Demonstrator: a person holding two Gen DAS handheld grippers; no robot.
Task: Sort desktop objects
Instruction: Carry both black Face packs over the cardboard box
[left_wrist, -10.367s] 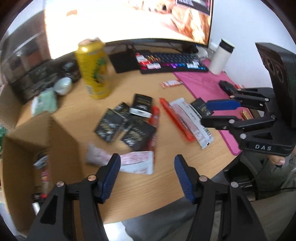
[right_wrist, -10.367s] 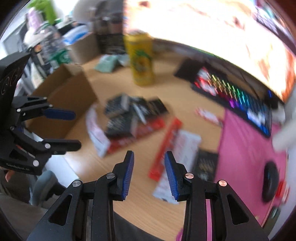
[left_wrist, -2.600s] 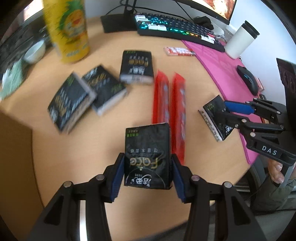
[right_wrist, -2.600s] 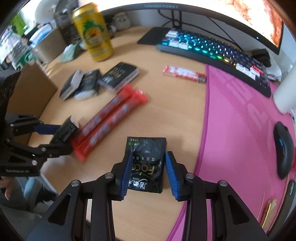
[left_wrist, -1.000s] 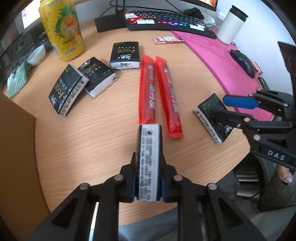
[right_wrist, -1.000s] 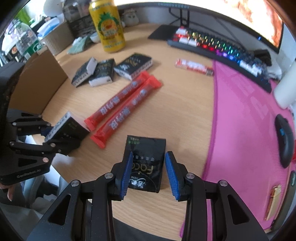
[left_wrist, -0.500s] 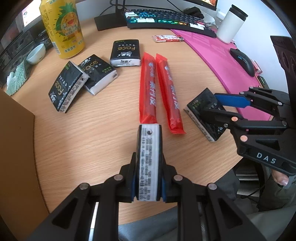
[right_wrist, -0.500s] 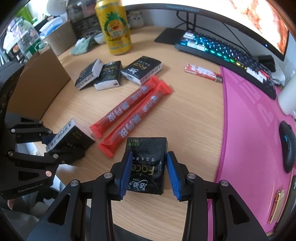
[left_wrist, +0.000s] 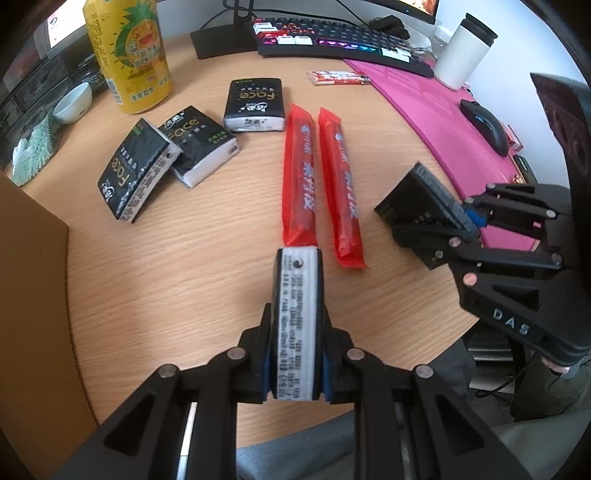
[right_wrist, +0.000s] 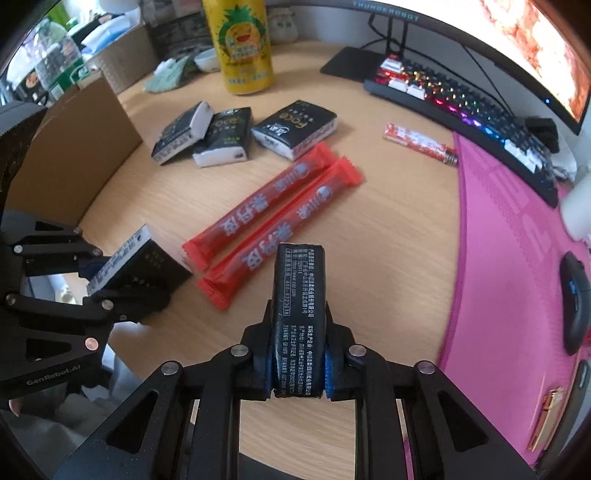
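Observation:
My left gripper (left_wrist: 295, 325) is shut on a black tissue pack (left_wrist: 295, 295), held edge-on with its white printed side up, above the desk's near edge. My right gripper (right_wrist: 298, 332) has its jaws closing on a second black tissue pack (right_wrist: 299, 295), and the pads press its sides. Each wrist view shows the other gripper with its pack, at the right (left_wrist: 417, 206) and at the left (right_wrist: 144, 266). Three more black tissue packs (left_wrist: 201, 147) lie at the left of the wooden desk. Two red stick packets (left_wrist: 299, 173) lie side by side in the middle.
A cardboard box (left_wrist: 29, 258) stands at the left edge. At the back are a yellow can (left_wrist: 129, 55), a small bowl (left_wrist: 72, 103), a keyboard (left_wrist: 343, 37) and a white tumbler (left_wrist: 465, 51). A pink mat (left_wrist: 443, 110) with a mouse (left_wrist: 484, 125) lies on the right, beside a small red packet (left_wrist: 338, 78).
The right gripper's jaws have come together on its pack, which now shows its narrow printed side instead of its flat face. The left gripper has kept still with its pack.

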